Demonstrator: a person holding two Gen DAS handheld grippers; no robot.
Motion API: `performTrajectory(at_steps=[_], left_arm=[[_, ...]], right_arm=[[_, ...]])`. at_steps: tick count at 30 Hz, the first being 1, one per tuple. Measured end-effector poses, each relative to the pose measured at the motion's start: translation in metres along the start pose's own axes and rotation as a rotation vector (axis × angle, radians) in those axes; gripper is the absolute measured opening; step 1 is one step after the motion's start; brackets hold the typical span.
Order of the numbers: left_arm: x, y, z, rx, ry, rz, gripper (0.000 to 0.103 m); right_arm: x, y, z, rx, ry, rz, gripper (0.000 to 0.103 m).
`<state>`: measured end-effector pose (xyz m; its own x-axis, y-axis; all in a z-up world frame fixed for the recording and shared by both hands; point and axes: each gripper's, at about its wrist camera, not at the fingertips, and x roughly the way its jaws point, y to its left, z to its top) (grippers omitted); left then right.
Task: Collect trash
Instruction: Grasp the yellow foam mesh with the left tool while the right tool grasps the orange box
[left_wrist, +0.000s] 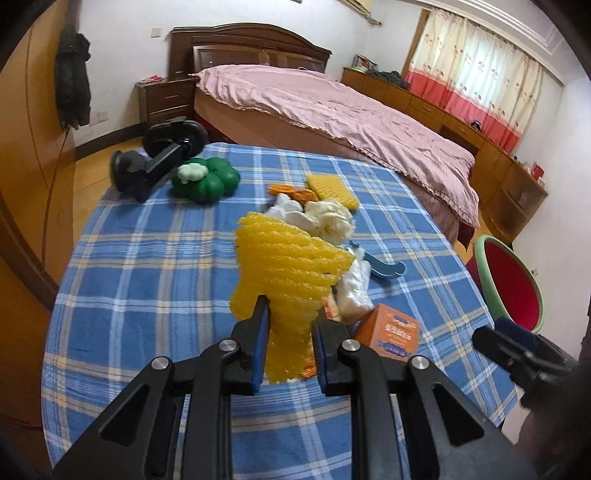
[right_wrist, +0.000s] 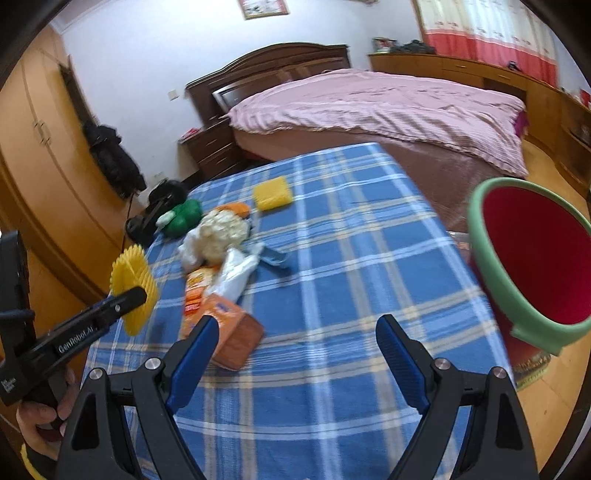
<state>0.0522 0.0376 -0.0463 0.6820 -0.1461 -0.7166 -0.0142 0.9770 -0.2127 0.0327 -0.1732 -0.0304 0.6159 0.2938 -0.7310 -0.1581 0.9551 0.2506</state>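
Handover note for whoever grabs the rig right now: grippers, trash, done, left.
Left gripper: shut on the yellow foam net, lifted above the checked tablecloth.
Right gripper: open, holding nothing, near the orange box.
Bin: red with a green rim, beside the table's right edge; what it holds cannot be seen.
Done: net picked up, not yet binned.
Left on the table: orange box, snack wrapper, white plastic bag, crumpled tissue, yellow sponge, blue tool.
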Motion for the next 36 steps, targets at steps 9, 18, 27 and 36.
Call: performTrajectory(at_steps=[9,18,27,36], left_arm=[[-0.001,0.024,-0.006,-0.058,0.001,0.007,0.021],[0.003,0.035,-0.008,-0.088,0.009,-0.004,0.021],[0.004,0.037,-0.008,-0.09,0.01,-0.011,0.021],[-0.005,0.02,-0.002,-0.059,-0.015,-0.038,0.021]], right_arm=[[0.034,0.036,-0.006,-0.097,0.089,0.042,0.089],[0.061,0.056,-0.007,-0.149,0.14,0.052,0.089],[0.069,0.061,-0.009,-0.172,0.143,0.064,0.068],[0.049,0.044,-0.002,-0.127,0.1,0.07,0.068]])
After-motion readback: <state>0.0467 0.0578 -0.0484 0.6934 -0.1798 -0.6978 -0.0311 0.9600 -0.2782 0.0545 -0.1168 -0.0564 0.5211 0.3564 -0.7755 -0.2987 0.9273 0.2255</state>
